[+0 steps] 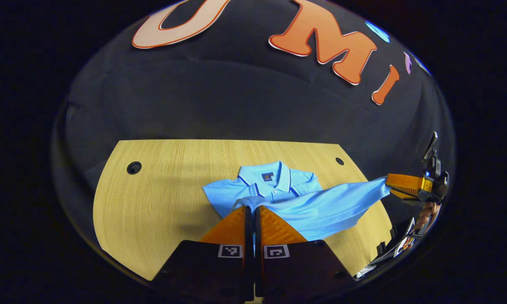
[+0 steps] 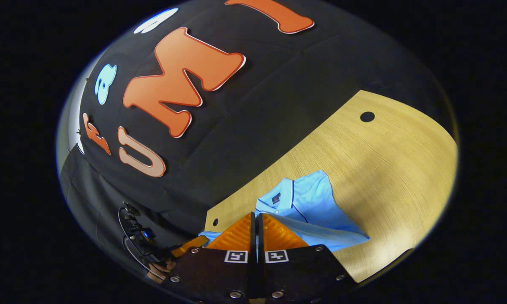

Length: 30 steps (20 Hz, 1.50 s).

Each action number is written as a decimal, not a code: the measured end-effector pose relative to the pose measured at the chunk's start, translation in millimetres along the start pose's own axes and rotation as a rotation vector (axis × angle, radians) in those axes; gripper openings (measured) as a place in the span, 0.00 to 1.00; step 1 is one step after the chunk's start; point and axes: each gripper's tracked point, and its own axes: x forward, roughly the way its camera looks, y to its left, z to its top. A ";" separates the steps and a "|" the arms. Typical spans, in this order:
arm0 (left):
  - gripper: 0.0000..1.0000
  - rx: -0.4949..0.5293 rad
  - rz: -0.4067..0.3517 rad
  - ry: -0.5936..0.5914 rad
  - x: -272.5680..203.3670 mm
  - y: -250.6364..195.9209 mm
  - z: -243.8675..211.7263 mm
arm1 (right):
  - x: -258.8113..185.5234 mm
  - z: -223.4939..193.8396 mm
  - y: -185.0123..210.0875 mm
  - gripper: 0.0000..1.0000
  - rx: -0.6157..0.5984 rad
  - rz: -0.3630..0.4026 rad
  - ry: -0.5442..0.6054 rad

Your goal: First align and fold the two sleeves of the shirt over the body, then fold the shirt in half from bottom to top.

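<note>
Pinched between the left gripper [image 1: 253, 211] fingers [image 1: 274, 226], which are ribbed and matt, the shirt [image 1: 304, 207] is soft knit cloth, matt and finely textured. Beyond the fingers, the table [image 1: 160, 185] is pale wood-grain with a smooth, faintly sheened finish.

We see the left gripper [image 1: 253, 211] as two ribbed, wedge-shaped fingers [image 1: 232, 228] on a dark, flat-faced body. Each finger base carries a small square black-and-white marker [image 1: 230, 251].

The right gripper [image 2: 255, 219] has the same build, with round screws [image 2: 235, 294] along the body's lower edge. In the left gripper view, its far end carries a dark mount [image 1: 435, 169] with a small blue light.
</note>
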 end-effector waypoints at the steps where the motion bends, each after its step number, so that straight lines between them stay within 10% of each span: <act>1: 0.05 -0.008 0.010 -0.005 7.0 2.6 8.6 | 10.9 7.4 -1.2 0.01 0.000 0.002 0.004; 20: 0.10 -0.166 0.374 0.004 157.6 59.2 20.5 | 185.9 57.2 -103.2 0.01 0.029 -0.044 0.143; 25: 0.99 -0.152 0.401 0.023 143.0 58.8 20.5 | 168.6 62.2 -106.1 0.22 -0.083 -0.054 0.115; 30: 1.00 -0.090 0.374 -0.062 89.8 32.2 50.1 | 126.8 71.9 -65.5 0.87 -0.229 -0.021 0.054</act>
